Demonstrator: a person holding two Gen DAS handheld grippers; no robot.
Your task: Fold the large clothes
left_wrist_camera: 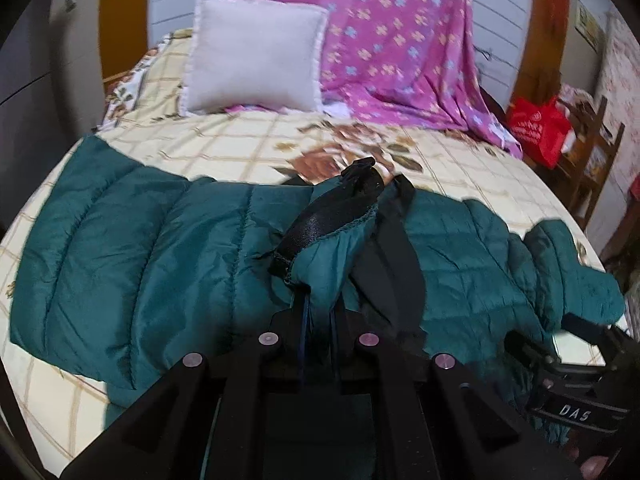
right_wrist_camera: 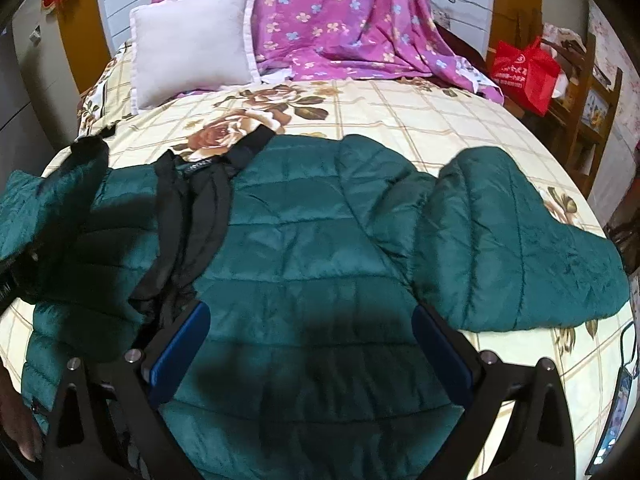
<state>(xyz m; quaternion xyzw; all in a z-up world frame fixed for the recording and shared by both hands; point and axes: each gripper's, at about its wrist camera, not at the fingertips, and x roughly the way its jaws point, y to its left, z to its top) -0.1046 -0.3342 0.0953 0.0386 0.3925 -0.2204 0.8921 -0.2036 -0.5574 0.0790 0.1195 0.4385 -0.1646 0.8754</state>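
Observation:
A teal quilted jacket (left_wrist_camera: 140, 240) (right_wrist_camera: 320, 220) lies spread on the bed, front open, with its black lining and collar (right_wrist_camera: 192, 200) showing. My left gripper (left_wrist_camera: 318, 306) is shut on a sleeve by its black-trimmed cuff (left_wrist_camera: 328, 208) and holds it raised over the jacket body. In the right wrist view that lifted sleeve (right_wrist_camera: 52, 208) hangs at the far left. My right gripper (right_wrist_camera: 312, 340) is open just above the jacket's lower body, blue pads (right_wrist_camera: 180, 344) wide apart with nothing between them. The other sleeve (right_wrist_camera: 520, 240) lies flat to the right.
The bed has a cream checked floral sheet (right_wrist_camera: 400, 108). A white pillow (left_wrist_camera: 256, 52) (right_wrist_camera: 192, 44) and a purple flowered cloth (left_wrist_camera: 400, 40) stand at its head. A red bag (right_wrist_camera: 524, 72) sits on wooden furniture (right_wrist_camera: 580, 100) at the right. A phone with a cable (right_wrist_camera: 616, 412) lies near the right edge.

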